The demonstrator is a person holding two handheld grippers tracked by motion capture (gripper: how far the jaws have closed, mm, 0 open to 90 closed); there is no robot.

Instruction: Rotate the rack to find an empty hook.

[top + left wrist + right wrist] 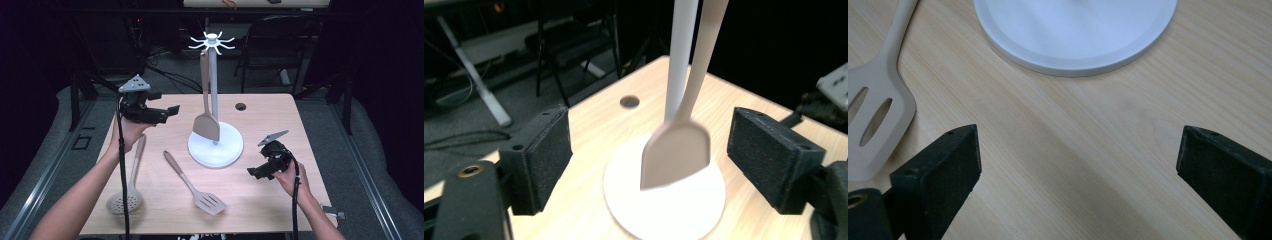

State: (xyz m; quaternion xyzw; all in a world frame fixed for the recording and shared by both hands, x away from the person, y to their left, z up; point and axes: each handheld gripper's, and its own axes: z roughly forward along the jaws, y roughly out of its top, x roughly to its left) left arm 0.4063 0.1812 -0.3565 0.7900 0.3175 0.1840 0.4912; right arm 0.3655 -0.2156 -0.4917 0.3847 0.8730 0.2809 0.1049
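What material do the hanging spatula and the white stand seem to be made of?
Hanging spatula: probably silicone or matte plastic, given its even beige colour and lack of gloss. White stand: likely painted metal or plastic, with a smooth surface and soft sheen on the round base.

High view overhead; gripper views close, sharing white stand base point(215, 150).

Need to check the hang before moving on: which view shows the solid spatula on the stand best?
The high view: the solid spatula shows whole, hanging from the white stand. The left gripper view gives only its blurred blade and lower handle. The right gripper view shows the stand's base instead.
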